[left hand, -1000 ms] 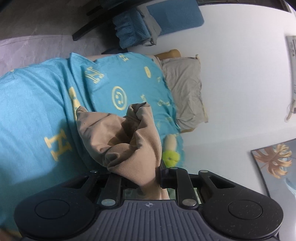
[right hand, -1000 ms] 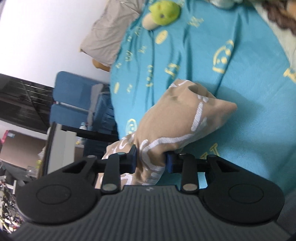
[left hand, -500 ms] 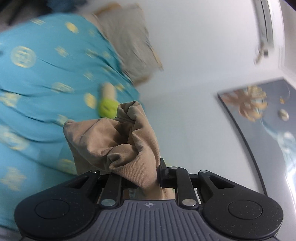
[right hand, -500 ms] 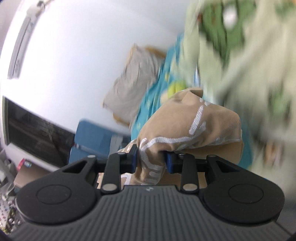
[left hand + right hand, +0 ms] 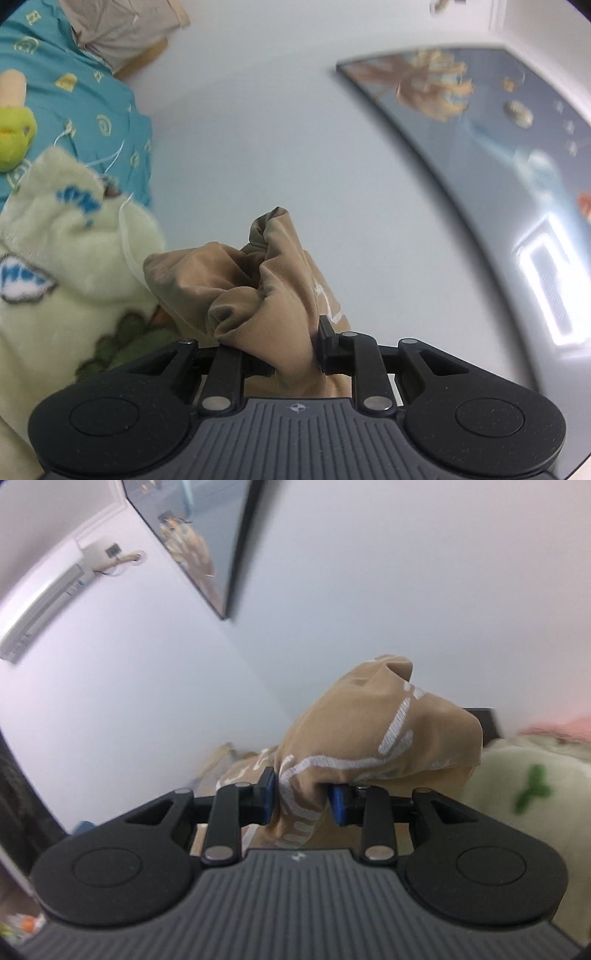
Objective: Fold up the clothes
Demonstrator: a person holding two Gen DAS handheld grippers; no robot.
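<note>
A tan garment with white printed lettering is held by both grippers. In the left wrist view the tan garment [image 5: 255, 288] bunches up between the fingers of my left gripper [image 5: 291, 347], which is shut on it. In the right wrist view the same tan garment [image 5: 369, 746] is pinched between the blue pads of my right gripper [image 5: 302, 800], which is shut on it. Both grippers are raised and point at the white wall. The rest of the garment hangs below, out of sight.
A pale green fleece blanket [image 5: 62, 266] lies at the left and shows in the right wrist view [image 5: 524, 782]. The bed with a teal patterned sheet [image 5: 85, 96], a green plush toy [image 5: 13, 133] and a beige pillow [image 5: 118, 26] is at upper left. A framed picture [image 5: 480, 122] hangs on the wall.
Both grippers have lifted and tilted up with the tan garment still held. The view has swung from the teal bed to the white wall and the framed picture.
</note>
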